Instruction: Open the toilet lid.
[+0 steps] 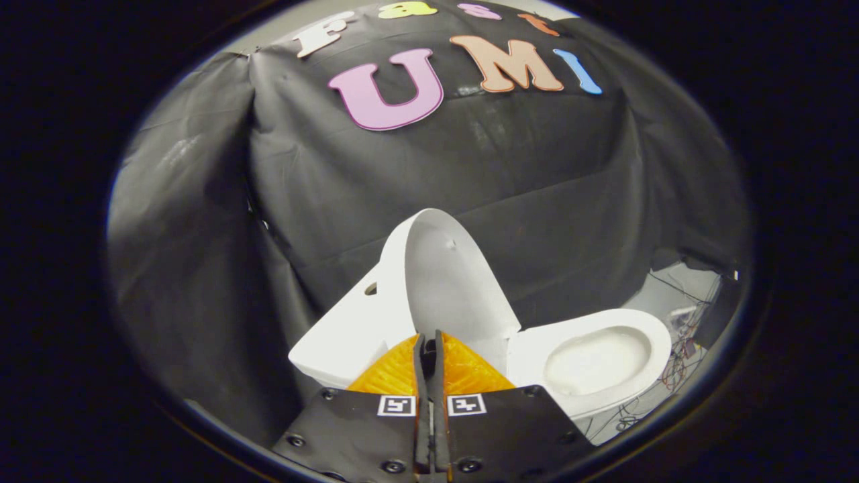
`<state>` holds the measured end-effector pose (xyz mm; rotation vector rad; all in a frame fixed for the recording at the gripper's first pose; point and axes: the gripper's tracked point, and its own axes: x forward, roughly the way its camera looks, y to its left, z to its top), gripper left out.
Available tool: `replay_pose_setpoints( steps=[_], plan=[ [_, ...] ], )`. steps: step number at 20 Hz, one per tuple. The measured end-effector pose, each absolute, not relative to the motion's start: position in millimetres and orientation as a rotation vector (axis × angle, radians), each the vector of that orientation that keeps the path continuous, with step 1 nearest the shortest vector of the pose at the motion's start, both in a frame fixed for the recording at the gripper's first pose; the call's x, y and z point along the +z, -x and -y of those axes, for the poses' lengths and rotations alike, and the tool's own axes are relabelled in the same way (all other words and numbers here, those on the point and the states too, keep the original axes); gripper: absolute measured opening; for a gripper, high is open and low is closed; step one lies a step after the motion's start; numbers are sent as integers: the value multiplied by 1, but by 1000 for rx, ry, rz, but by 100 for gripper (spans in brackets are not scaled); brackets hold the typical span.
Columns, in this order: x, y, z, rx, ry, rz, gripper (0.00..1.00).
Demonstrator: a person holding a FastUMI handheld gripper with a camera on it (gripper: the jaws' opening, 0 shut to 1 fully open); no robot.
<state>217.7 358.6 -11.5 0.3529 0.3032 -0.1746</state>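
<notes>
A white toilet [590,362] stands before a black cloth wall [335,188]. Its lid [446,282] is raised upright against the tank [349,329], leaving the seat and bowl uncovered. The gripper [429,349] has its 2 orange fingers [392,376] pressed together with nothing between them, just in front of the lid's lower edge.

No legible text; two square markers [429,405] unreadable.
</notes>
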Motion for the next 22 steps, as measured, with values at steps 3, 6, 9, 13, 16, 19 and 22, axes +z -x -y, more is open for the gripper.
replay_pose_setpoints(
  steps=[3, 6, 9, 13, 16, 19, 22],
  plan=[
    [-12, -222, -365, -161, -324, -302, 3],
    [-12, -225, -370, -171, -311, -300, 3],
    [-12, -228, -375, -182, -275, -291, 3],
    [-12, -230, -376, -205, -257, -274, 3],
    [-7, -237, -384, -165, -298, -239, 13],
    [-2, -243, -396, -91, -284, -213, 35],
    [-8, -236, -401, -69, -230, -242, 67]
  ],
)
